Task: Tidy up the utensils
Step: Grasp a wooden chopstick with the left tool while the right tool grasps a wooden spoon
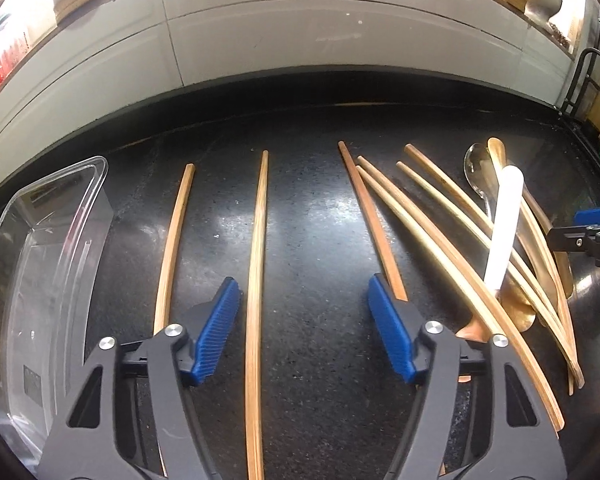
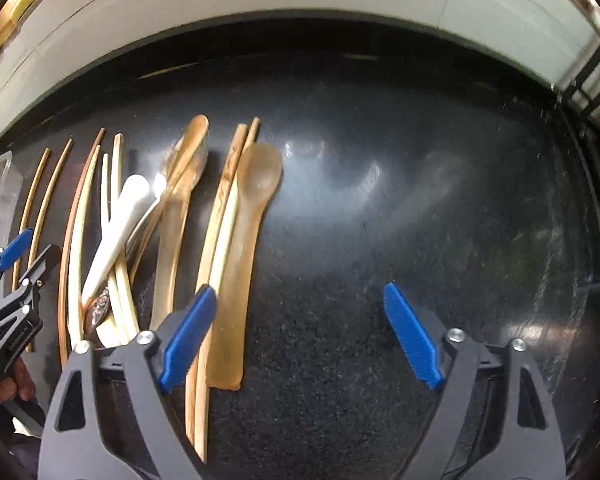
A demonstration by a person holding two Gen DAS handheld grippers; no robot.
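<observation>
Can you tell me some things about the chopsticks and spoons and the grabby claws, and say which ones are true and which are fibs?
1. The left gripper has one chopstick lying between its open fingers. True.
2. The clear plastic container is full of spoons. False: no utensils show in it.
3. The right gripper squeezes the translucent amber spoon. False: it is open, and the spoon lies untouched between its fingers.
4. A white spoon rests on the pile of chopsticks. True.

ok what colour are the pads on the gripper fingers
Blue, with fine ribbing, on black fingers; clearest on the left gripper pads in the left wrist view.
</observation>
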